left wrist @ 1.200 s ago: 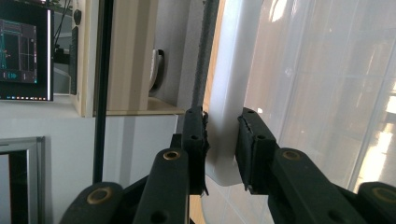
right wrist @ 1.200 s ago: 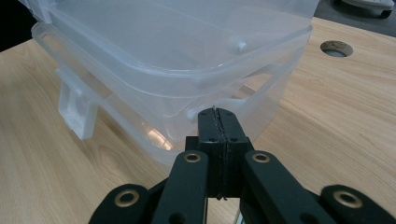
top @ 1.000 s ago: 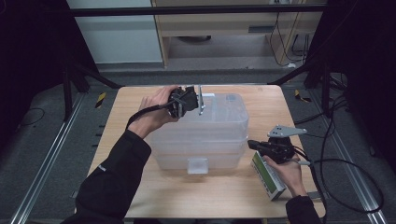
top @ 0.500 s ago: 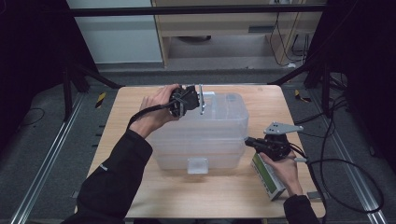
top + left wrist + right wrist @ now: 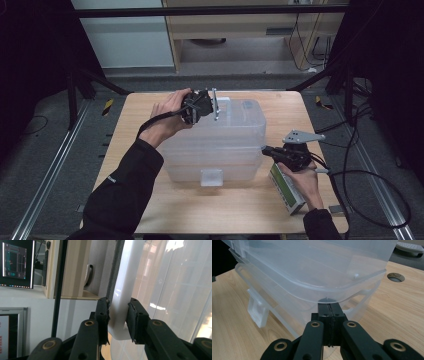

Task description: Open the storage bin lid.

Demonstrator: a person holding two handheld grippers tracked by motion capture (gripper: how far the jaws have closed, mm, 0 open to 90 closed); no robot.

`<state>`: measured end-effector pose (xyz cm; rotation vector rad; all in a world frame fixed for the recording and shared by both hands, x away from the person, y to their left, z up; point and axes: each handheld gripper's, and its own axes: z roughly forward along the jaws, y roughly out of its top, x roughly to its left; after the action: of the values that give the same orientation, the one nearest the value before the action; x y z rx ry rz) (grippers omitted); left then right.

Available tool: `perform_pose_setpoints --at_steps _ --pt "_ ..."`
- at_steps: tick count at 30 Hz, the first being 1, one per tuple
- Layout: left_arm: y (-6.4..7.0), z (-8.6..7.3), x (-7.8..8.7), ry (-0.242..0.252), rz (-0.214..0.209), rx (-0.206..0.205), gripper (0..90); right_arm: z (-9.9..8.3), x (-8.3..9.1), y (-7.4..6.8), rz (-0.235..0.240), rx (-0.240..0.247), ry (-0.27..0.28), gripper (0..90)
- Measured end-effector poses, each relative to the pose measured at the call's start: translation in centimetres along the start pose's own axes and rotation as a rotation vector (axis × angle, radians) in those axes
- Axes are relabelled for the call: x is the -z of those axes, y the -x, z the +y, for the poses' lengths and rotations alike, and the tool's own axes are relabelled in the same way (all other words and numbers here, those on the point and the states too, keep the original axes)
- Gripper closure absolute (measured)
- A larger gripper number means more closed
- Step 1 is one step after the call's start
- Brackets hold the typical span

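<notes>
The left gripper (image 5: 117,320) is partly open, its jaws clamped on the white latch (image 5: 120,297) at the far rim of the clear plastic box (image 5: 220,140). The right gripper (image 5: 329,308) has its jaws pressed together, tips touching the box's near right corner under the lid edge. Since a second ago the right gripper has moved left from the green carton (image 5: 286,186) to the box; the left has stayed put. The box sits mid-counter (image 5: 150,210) on pale wood, with dark floor around.
</notes>
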<state>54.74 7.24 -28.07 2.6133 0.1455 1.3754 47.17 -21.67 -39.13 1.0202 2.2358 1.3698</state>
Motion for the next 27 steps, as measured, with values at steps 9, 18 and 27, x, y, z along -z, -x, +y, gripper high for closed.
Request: perform_pose_setpoints --at_steps 9,18,27 --pt "-0.3 -0.7 1.8 0.090 -0.033 0.102 60.5 0.0 0.0 0.0 0.000 0.002 0.010 90.0" --pt "-0.9 -2.5 4.1 0.136 -0.012 0.215 56.1 0.2 0.1 0.0 -0.002 0.008 0.018 90.0" --pt "-1.3 -6.2 6.1 0.155 0.015 0.336 55.3 0.3 0.1 -0.1 -0.005 0.007 0.018 90.0"
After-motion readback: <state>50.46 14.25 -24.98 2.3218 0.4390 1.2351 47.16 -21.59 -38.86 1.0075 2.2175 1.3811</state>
